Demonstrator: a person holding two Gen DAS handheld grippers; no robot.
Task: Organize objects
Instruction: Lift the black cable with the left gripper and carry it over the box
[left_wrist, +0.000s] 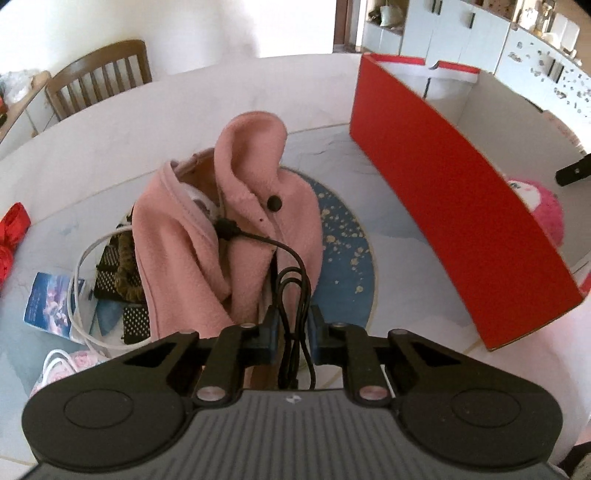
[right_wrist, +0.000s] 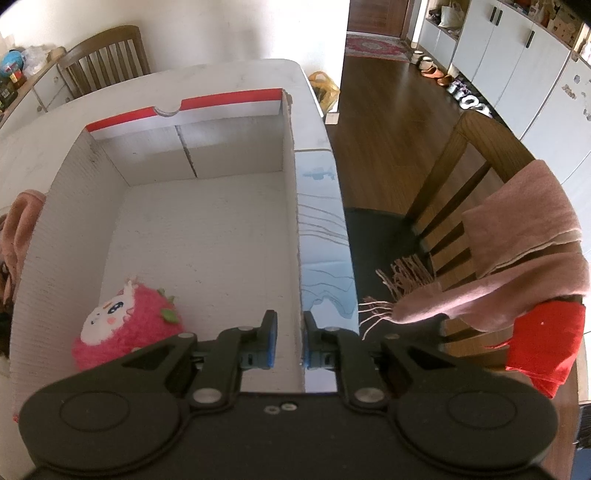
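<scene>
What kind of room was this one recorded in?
Probably a home dining area: a table with wooden chairs, white cabinets, and shoes on the wood floor.

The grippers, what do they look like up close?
Both are black. The left gripper and right gripper each have two round side discs, silver bolts on jointed arms, and blue pads on the fingers. The left one has a ribbed grey body.

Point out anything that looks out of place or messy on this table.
A black cable trails loosely over the pink fleece jacket, which is heaped over other clutter. A white cord loops beside it. In the box, only a pink plush toy lies.
</scene>
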